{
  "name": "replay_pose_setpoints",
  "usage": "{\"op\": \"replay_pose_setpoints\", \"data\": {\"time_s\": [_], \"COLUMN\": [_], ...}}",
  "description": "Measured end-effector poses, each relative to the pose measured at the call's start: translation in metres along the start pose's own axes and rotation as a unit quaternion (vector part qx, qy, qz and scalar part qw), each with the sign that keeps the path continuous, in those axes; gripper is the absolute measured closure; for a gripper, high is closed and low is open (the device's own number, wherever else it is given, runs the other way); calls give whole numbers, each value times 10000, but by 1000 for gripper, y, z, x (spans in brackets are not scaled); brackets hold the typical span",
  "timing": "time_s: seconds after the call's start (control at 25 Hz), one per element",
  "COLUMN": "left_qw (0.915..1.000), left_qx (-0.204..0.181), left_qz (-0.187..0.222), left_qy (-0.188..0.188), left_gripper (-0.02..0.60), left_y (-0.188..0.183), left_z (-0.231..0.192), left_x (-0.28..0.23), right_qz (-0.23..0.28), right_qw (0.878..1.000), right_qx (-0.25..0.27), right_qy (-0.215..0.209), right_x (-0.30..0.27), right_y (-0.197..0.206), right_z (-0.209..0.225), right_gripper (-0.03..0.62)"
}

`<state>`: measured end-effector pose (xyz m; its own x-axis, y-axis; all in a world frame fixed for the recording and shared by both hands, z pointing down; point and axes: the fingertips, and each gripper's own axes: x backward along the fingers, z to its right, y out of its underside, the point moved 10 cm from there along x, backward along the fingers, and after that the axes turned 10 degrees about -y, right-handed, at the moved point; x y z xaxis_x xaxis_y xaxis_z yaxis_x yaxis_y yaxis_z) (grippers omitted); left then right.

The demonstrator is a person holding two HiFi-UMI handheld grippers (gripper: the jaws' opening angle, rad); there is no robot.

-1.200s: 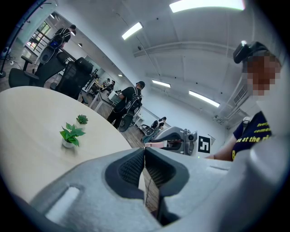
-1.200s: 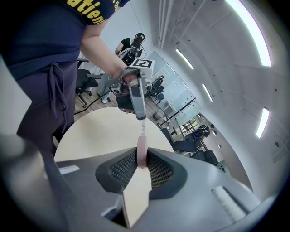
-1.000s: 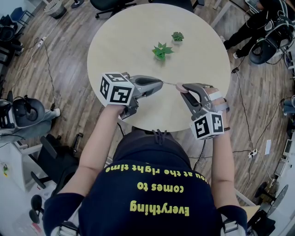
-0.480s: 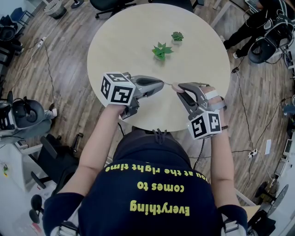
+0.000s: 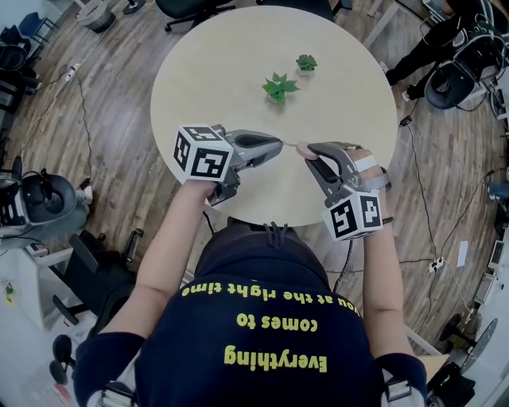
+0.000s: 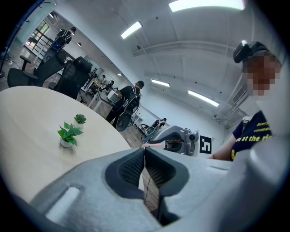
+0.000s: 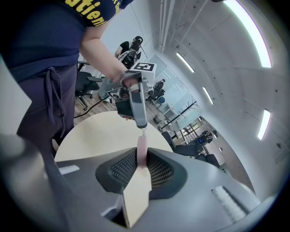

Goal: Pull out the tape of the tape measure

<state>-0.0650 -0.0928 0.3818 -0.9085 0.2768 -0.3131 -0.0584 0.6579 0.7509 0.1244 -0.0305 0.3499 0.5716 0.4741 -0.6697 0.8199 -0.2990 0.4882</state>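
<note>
Above the round bench (image 5: 238,56), my right hand-held gripper (image 5: 310,152) clamps the tape measure (image 7: 142,152) and my left hand-held gripper (image 5: 278,143) pinches its tape (image 5: 291,145) shut — only a short stretch is out, most pulling remains

Your room is evenly bright; the light comes from long ceiling lamps (image 6: 206,4), which glare white in both gripper views; on the counter (image 5: 238,48) you see only soft, weak shadows; the gripper views bend strongly and darken at their round edges; the left gripper (image 6: 144,152) blurs near the lens.
</note>
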Motion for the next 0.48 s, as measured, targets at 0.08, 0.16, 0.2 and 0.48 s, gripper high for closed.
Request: {"op": "replay_pose_setpoints", "data": {"time_s": [0.08,0.16,0.2,0.48], "left_qw": [10000,10000,10000,9999], "left_qx": [-9,-19,-24,-37], "left_qz": [-5,-14,-20,-52], "left_qy": [13,29,39,82], "left_gripper": [574,574,574,574], "left_y": [1,1,2,3], "left_z": [0,1,2,6], "left_x": [-1,-2,-2,-6], "right_qz": [23,40,45,67], "right_qw": [10000,10000,10000,10000], "right_qx": [3,21,25,64], "right_qy": [-4,-5,-3,-2], "right_x": [-1,-2,-2,-1], "right_y": [-1,-3,-3,-4], "right_z": [-1,-3,-3,-5], "right_gripper": [511,511,511,511]}}
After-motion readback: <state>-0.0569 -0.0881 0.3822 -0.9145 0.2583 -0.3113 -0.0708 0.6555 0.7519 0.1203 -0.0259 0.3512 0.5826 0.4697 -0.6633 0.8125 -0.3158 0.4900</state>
